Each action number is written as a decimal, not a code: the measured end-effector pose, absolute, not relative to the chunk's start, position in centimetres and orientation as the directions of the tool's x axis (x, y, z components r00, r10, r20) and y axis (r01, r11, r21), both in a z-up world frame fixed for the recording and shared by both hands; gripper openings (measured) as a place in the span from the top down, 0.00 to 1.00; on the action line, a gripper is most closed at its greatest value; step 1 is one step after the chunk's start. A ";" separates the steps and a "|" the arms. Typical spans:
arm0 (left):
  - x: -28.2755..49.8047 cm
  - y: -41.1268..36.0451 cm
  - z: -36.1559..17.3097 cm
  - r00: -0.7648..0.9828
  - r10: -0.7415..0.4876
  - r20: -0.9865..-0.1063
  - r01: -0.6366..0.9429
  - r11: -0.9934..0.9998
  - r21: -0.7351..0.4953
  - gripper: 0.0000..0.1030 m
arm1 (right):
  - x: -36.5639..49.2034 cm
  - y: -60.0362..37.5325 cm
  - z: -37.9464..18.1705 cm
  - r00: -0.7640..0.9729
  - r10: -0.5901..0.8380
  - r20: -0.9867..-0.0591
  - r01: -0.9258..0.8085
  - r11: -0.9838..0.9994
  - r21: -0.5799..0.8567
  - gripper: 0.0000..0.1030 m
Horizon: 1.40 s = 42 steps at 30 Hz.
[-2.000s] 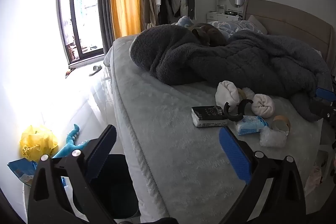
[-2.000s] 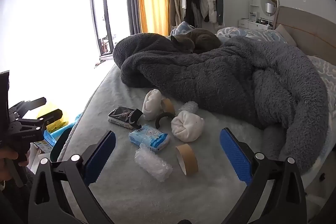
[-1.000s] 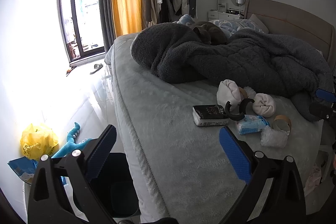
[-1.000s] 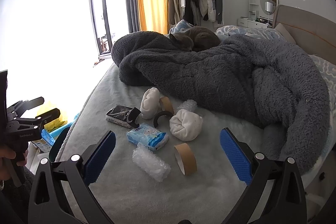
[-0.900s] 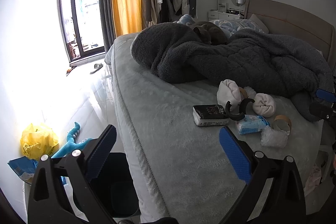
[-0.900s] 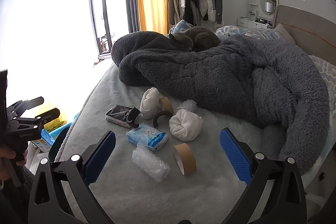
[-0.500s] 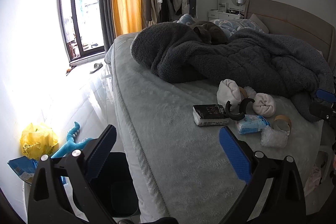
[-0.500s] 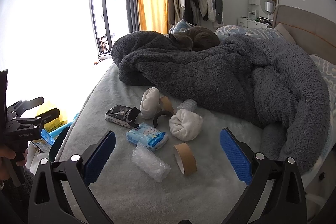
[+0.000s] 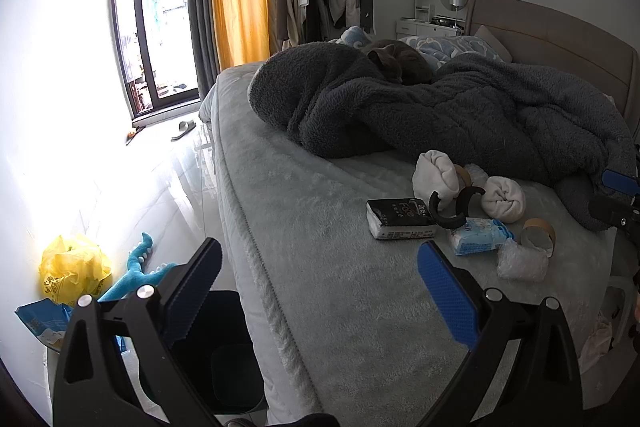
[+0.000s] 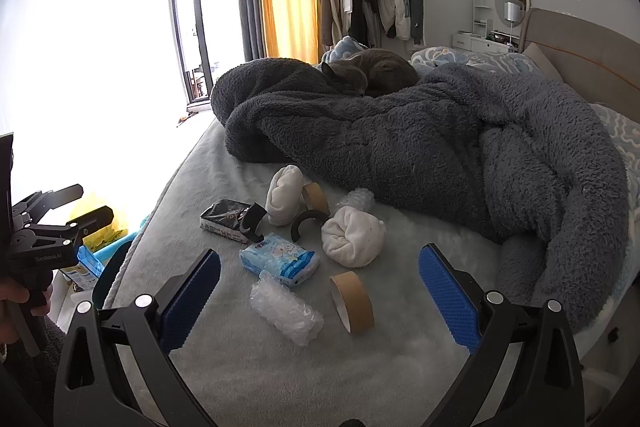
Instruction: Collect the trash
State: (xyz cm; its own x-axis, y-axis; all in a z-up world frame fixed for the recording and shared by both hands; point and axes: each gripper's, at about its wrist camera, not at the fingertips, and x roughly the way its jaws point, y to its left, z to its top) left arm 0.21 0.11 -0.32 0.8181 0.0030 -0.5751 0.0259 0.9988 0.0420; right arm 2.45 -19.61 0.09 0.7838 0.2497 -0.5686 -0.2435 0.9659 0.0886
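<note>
Both grippers are just hanging over the bed (image 10: 248, 367) with nothing in them. The right gripper (image 10: 320, 291) has its jaws spread wide, blue pads well apart, looking down at the pile of junk on the pale grey bedspread. The left gripper (image 9: 320, 279) is open just as wide, sitting over the bed's edge with a dark bin (image 9: 224, 355) on the floor below it.

The trash is bunched up in the middle of the bed, just in front of the big fluffy grey blanket (image 10: 440, 147) (there's a grey cat (image 10: 372, 71) curled up asleep on top of it). Nearest the right gripper is a wad of bubble wrap (image 10: 286, 313) and, just beside it, an empty cardboard tape roll (image 10: 352, 301). Behind those is a blue tissue pack (image 10: 280, 263), a black packet (image 10: 224, 219) with a curved black strip (image 10: 252, 223) resting against it, a second black strip (image 10: 306, 223), two balled-up white socks (image 10: 352, 235), another cardboard roll (image 10: 316, 199) and more bubble wrap (image 10: 356, 199) by the blanket.

On the floor near the window there's a yellow plastic bag (image 9: 72, 267) and a blue plush toy (image 9: 136, 271).
</note>
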 end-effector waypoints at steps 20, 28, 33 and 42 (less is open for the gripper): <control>0.2 -0.1 -0.3 0.816 -0.015 -0.577 0.038 0.999 0.027 0.03 | 2.7 -19.3 0.0 0.777 0.258 -0.574 -0.252 0.963 0.092 0.03; 0.5 0.5 -0.5 0.797 -0.067 -0.601 0.062 0.998 -0.029 0.03 | 3.4 -18.9 -0.9 0.746 0.266 -0.611 -0.257 0.961 0.105 0.03; 0.7 0.1 -0.5 0.793 -0.106 -0.600 0.097 0.994 -0.047 0.04 | 4.1 -18.7 -1.4 0.731 0.263 -0.630 -0.260 0.960 0.099 0.03; 0.9 -1.5 -0.2 0.782 -0.219 -0.583 0.217 0.973 -0.075 0.04 | 5.6 -18.9 -2.3 0.704 0.270 -0.657 -0.268 0.958 0.105 0.03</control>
State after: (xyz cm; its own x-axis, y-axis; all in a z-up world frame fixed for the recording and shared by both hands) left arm 0.86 -1.48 -0.22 0.7822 -0.2194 -0.5831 0.2173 0.9732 -0.0746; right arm 5.64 -18.94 -2.28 0.7045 0.2695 -0.6566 -0.2685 0.9575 0.1050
